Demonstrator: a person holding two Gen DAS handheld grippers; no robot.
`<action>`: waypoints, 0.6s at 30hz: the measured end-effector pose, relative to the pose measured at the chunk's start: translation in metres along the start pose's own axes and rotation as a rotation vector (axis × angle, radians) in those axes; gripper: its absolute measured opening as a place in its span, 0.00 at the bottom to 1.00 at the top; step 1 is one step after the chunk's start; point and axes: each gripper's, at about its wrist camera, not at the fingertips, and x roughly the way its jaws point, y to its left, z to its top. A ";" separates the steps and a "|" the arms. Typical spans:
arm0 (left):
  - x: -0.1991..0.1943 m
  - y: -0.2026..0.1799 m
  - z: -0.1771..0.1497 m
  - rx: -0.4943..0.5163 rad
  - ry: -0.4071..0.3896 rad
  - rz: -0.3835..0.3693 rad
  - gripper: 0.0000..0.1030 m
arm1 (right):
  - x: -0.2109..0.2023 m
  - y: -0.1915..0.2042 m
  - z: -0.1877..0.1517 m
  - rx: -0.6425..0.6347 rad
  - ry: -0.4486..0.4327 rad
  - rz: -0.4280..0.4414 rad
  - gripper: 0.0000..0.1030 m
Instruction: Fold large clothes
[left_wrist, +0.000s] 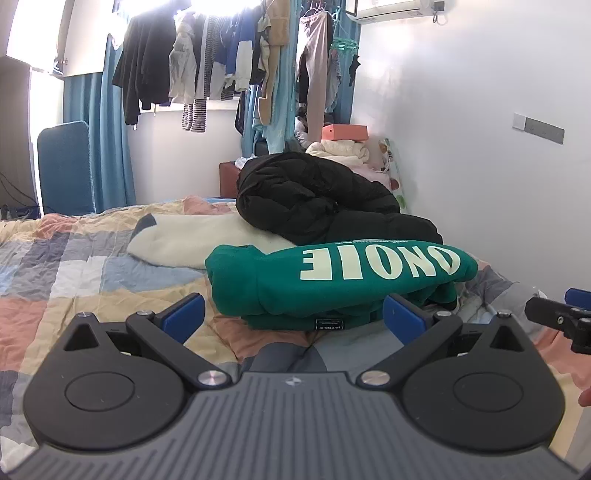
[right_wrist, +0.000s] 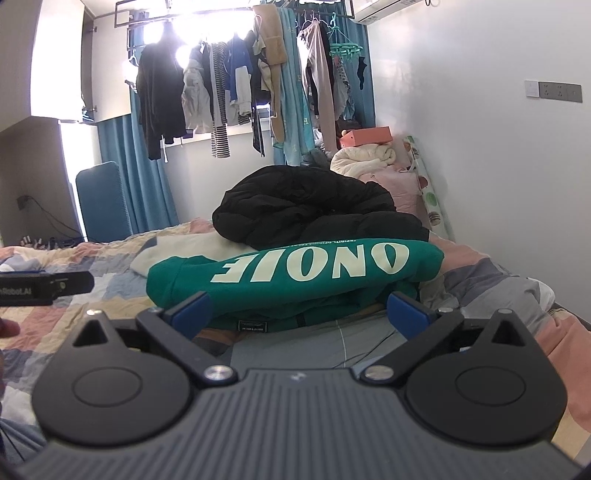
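On bed, both grippers (left_wrist: 293, 314) (right_wrist: 299, 312) spread wide, empty, before folded green sweatshirt (left_wrist: 332, 284)

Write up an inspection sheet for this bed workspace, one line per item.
Surface: bed with patchwork quilt, wrinkled.
Job's things: green sweatshirt lies folded on the quilt, pale lettering on top, small label on the near edge.
Clutter: black puffer jacket heaped behind the sweatshirt; cream fleece garment beside it; cream blanket with an orange box on top, further back.
Grippers: left claw open, nothing between its pads; right claw open, just in front of the sweatshirt's near edge, holding nothing.
Cables: dark cords on the far wall by the blue chair.
Surroundings: clothes on a rail at the window, blue curtains, wall switches.
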 end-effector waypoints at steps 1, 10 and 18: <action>-0.001 0.000 0.000 0.004 -0.001 0.003 1.00 | 0.000 0.000 -0.001 0.000 0.003 -0.001 1.00; -0.007 -0.001 0.001 0.002 -0.009 0.005 1.00 | -0.001 0.001 0.001 0.001 0.005 0.003 1.00; -0.013 -0.004 0.000 0.003 -0.015 -0.008 1.00 | -0.003 0.001 0.002 0.002 0.006 0.004 1.00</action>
